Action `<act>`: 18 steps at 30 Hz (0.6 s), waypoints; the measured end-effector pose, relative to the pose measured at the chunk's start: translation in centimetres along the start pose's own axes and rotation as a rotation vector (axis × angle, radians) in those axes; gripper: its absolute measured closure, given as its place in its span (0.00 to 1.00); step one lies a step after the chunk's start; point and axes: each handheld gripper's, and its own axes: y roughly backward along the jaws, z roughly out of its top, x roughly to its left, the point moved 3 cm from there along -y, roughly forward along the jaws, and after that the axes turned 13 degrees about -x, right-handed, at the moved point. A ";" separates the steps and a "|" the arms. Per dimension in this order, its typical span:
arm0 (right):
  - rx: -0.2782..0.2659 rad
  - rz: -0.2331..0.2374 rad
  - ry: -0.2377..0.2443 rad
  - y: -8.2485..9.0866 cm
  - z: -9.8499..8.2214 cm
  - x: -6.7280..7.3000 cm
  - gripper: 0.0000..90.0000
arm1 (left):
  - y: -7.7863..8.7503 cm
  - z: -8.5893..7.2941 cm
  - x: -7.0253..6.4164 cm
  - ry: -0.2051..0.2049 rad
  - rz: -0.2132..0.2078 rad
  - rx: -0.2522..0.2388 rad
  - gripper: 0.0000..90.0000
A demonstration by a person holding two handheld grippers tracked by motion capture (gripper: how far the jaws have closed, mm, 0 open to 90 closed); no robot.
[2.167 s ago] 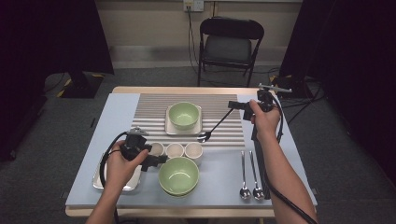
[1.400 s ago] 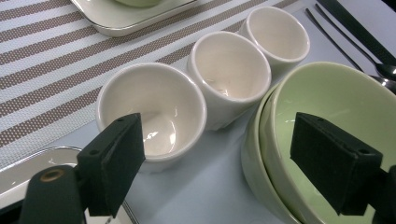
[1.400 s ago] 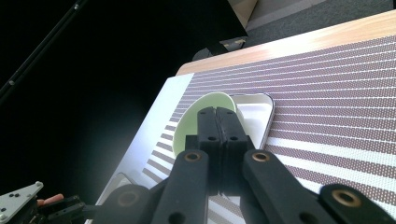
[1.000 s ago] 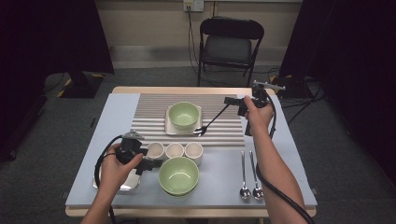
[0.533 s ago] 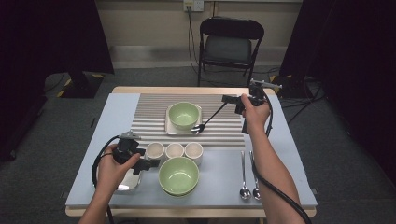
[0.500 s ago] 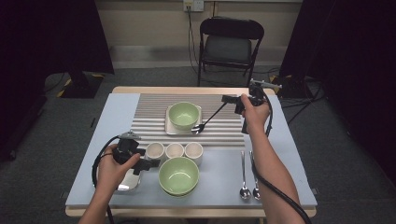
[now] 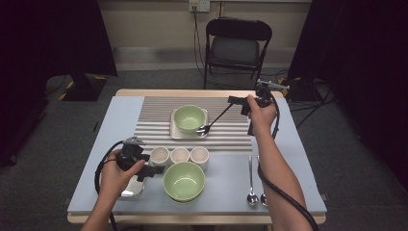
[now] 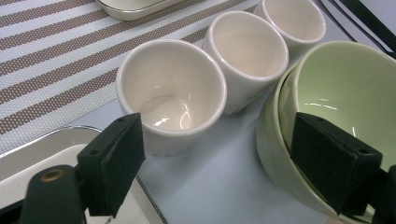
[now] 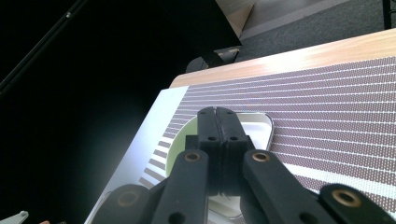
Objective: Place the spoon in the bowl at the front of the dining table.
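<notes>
- Since the earlier frame, our right gripper [image 7: 240, 103] had carried the spoon [image 7: 214, 119] back across the striped mat, so its bowl now rested at the near right rim of the green bowl [image 7: 189, 118] on the square plate [image 7: 173, 132], whereas before it hung lower, near the 3 white cups [image 7: 179, 155].
- We judged the spoon light, stiff and slick, likely to swivel if pinched loosely; the end of the handle was the place to hold it, and there we held it.
- Our right gripper's jaws were fully closed, pads flat together in the right gripper view, clamping the thin handle.
- Our left gripper [image 8: 219, 163] stood wide open and held nothing, 1 pad beside the nearest cup, the other at the rim of the stacked green bowls [image 8: 336, 107], over the metal tray [image 8: 42, 151].
</notes>
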 end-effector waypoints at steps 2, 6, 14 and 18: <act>-0.005 -0.003 0.001 0.0 0.1 0.1 1.00 | 0.0 0.0 -0.1 -0.001 -0.001 0.001 0.19; -0.010 -0.005 0.005 -0.2 0.2 0.1 1.00 | 0.0 -0.1 -0.1 -0.002 -0.001 0.002 0.19; -0.024 -0.008 -0.001 -0.7 0.2 -0.1 1.00 | 0.0 -0.1 0.0 0.007 0.003 -0.001 0.20; -0.029 -0.009 0.000 -0.9 0.2 -0.2 1.00 | 0.1 -0.2 0.1 -0.005 -0.002 0.008 0.20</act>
